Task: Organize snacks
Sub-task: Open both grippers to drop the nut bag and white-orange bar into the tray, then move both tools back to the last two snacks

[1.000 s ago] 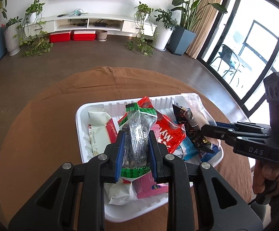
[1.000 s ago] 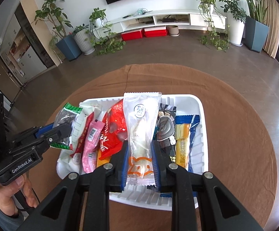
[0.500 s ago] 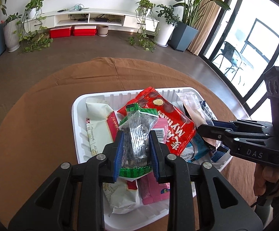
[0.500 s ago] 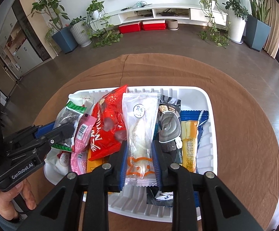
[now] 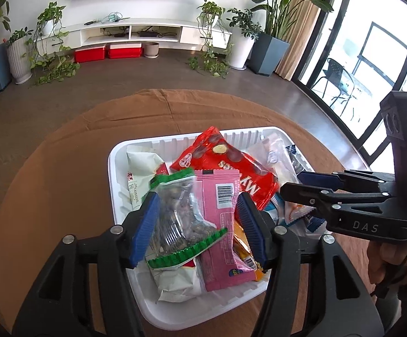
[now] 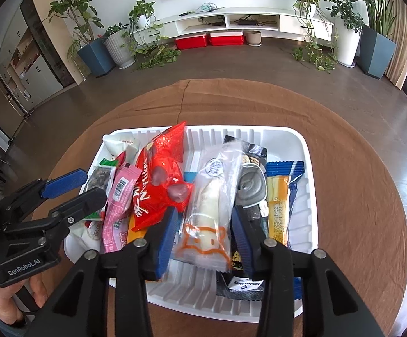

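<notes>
Progress: the snacks seem all gathered in the white tray (image 6: 308, 168); nothing lies loose on the brown tablecloth (image 6: 358, 146), so little looks left.
Left gripper (image 5: 196, 224): jaws just opening, spread, green-edged clear packet (image 5: 179, 219) lying loose between them, beside the pink packet (image 5: 220, 210).
Right gripper (image 6: 202, 237): also just opening, spread; clear bun packet (image 6: 212, 205) released between its pads, on the tray.

We look steeply down from each wrist along black fingers with blue pads (image 5: 144, 224) (image 6: 165, 238), close above the white ribbed plastic tray (image 5: 113, 168) (image 6: 307, 196). Both views share that tray, the brown-clothed round counter (image 5: 63, 154) (image 6: 358, 154) beneath it, and the television wall beyond.
</notes>
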A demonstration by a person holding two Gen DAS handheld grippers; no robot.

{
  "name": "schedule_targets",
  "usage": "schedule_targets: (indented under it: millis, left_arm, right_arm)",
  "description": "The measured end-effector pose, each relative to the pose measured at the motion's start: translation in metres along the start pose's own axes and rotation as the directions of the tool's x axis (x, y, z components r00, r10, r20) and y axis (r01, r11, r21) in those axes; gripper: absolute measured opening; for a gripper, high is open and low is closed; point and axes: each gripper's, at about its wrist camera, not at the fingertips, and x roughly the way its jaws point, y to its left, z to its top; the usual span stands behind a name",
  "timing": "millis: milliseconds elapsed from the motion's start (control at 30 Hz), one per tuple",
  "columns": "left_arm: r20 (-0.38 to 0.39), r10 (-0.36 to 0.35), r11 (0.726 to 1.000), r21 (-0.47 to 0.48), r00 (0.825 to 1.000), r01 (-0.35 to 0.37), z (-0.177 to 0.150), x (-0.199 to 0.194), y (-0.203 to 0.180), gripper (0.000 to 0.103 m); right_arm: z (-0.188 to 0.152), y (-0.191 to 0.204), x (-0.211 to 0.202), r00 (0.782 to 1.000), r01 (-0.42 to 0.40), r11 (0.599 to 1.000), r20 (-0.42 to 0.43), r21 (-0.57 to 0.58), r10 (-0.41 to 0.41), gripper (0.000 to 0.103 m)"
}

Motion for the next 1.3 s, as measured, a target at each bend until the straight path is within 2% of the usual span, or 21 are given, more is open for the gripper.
schedule_targets:
  millis: [100, 233, 300, 333, 400, 500, 533, 733, 1067, 1200, 1300]
  left_arm:
    - [0.008, 0.003, 1.0, 0.015, 1.0, -0.003, -0.001, -0.008, -0.004, 0.055]
    - [0.032, 0.009, 0.999, 0.031, 0.999, -0.01, -0.006, -0.023, -0.012, 0.067]
    - [0.039, 0.015, 0.999, 0.039, 0.999, -0.016, -0.009, -0.031, -0.018, 0.069]
    - [0.042, 0.018, 0.999, 0.042, 0.999, -0.02, -0.01, -0.036, -0.022, 0.073]
    - [0.057, 0.024, 0.998, 0.052, 0.998, -0.027, -0.015, -0.047, -0.029, 0.081]
    - [0.074, 0.053, 0.997, 0.058, 0.996, -0.058, -0.025, -0.064, -0.038, 0.099]
    - [0.077, 0.061, 0.996, 0.055, 0.995, -0.066, -0.029, -0.07, -0.039, 0.102]
    - [0.089, 0.087, 0.995, 0.041, 0.992, -0.091, -0.054, -0.097, -0.047, 0.102]
    - [0.076, 0.098, 0.994, 0.048, 0.992, -0.102, -0.102, -0.129, -0.061, 0.102]
    - [0.061, 0.108, 0.993, 0.033, 0.992, -0.11, -0.133, -0.14, -0.062, 0.102]
    - [0.034, 0.104, 0.994, 0.01, 0.994, -0.104, -0.16, -0.143, -0.064, 0.102]
  right_arm:
    - [-0.003, 0.001, -0.004, 1.0, 0.0, 1.0, 0.009, -0.001, 0.0, 0.049]
    - [-0.006, 0.004, -0.015, 0.999, 0.003, 1.0, 0.033, -0.01, -0.003, 0.051]
    - [-0.011, 0.007, -0.024, 0.999, 0.0, 1.0, 0.051, -0.018, 0.001, 0.057]
    - [-0.012, 0.008, -0.028, 0.998, -0.001, 1.0, 0.059, -0.021, 0.002, 0.059]
    - [-0.019, 0.009, -0.038, 0.997, -0.007, 1.0, 0.074, -0.017, 0.009, 0.068]
    - [-0.032, 0.006, -0.053, 0.994, -0.027, 1.0, 0.102, 0.005, 0.026, 0.082]
    - [-0.037, 0.005, -0.057, 0.994, -0.033, 0.999, 0.109, 0.011, 0.031, 0.083]
    - [-0.074, 0.0, -0.079, 0.991, -0.062, 0.997, 0.12, 0.054, 0.055, 0.086]
    - [-0.152, -0.001, -0.104, 0.991, -0.066, 0.994, 0.125, 0.093, 0.054, 0.086]
    - [-0.181, -0.005, -0.111, 0.991, -0.077, 0.989, 0.122, 0.13, 0.061, 0.086]
    - [-0.2, -0.008, -0.117, 0.99, -0.058, 0.987, 0.136, 0.147, 0.038, 0.086]
